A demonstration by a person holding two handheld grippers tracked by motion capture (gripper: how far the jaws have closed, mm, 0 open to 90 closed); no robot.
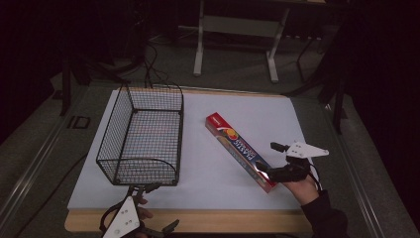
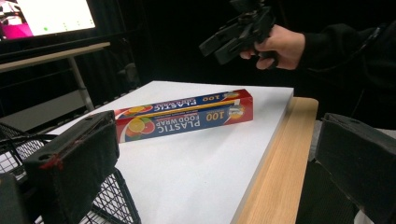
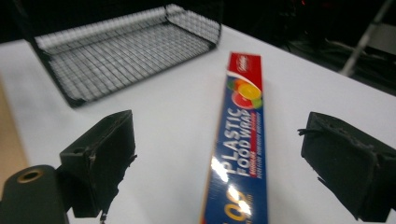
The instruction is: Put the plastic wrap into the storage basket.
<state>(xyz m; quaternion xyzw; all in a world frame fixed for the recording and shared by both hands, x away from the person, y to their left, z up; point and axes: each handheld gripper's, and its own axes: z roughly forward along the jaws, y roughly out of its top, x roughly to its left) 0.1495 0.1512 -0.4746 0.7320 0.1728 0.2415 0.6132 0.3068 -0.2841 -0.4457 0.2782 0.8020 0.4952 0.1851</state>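
White tabletop [image 1: 208,163] in dark room: wire basket [image 1: 143,134] at left, plastic wrap box [image 1: 240,151] lying flat at right. Right claw [image 1: 267,171] wide open, hovering over near end of box, gripping nothing. Left claw [image 1: 148,206] wide open at front edge beside basket, empty.

basket-box gap: bare white mat [image 1: 198,153], easy pass
blockers: wire basket [image 1: 143,134] left, plastic wrap box [image 1: 240,151] lying diagonal right
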